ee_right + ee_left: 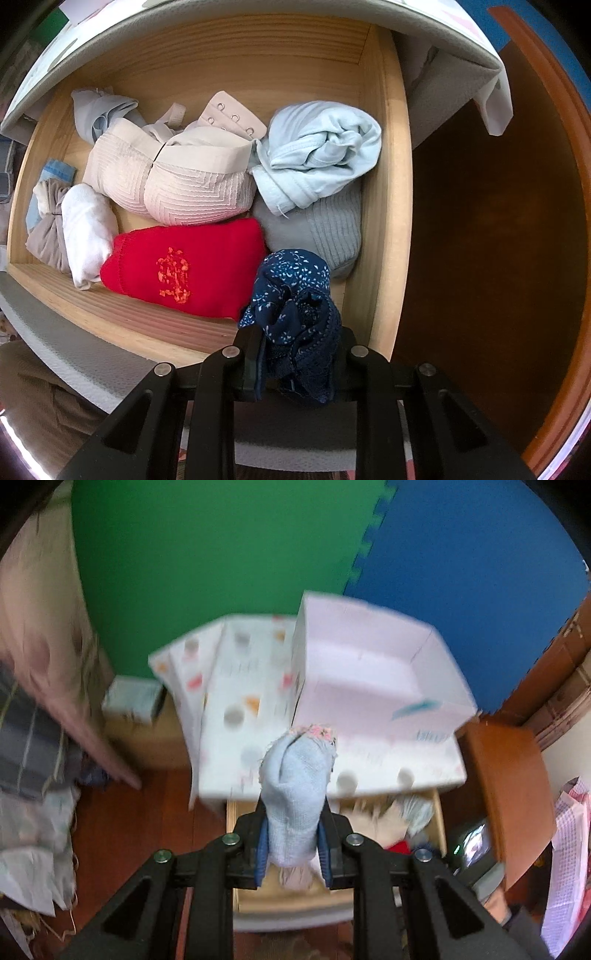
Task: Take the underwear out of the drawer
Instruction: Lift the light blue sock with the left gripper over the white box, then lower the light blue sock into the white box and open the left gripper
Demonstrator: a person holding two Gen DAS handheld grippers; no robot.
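Bra in drawer, behind folded underwear.

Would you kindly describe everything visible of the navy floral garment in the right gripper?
The navy garment is a bunched piece of dark blue fabric printed with small pale flowers, with darker lace along its lower edge. It looks thin and soft. The right gripper is shut on it, the crumpled upper end sticking out past the fingers. It hangs over the front right corner of the wooden drawer, by the red garment and the grey ribbed one; whether it touches them is unclear.
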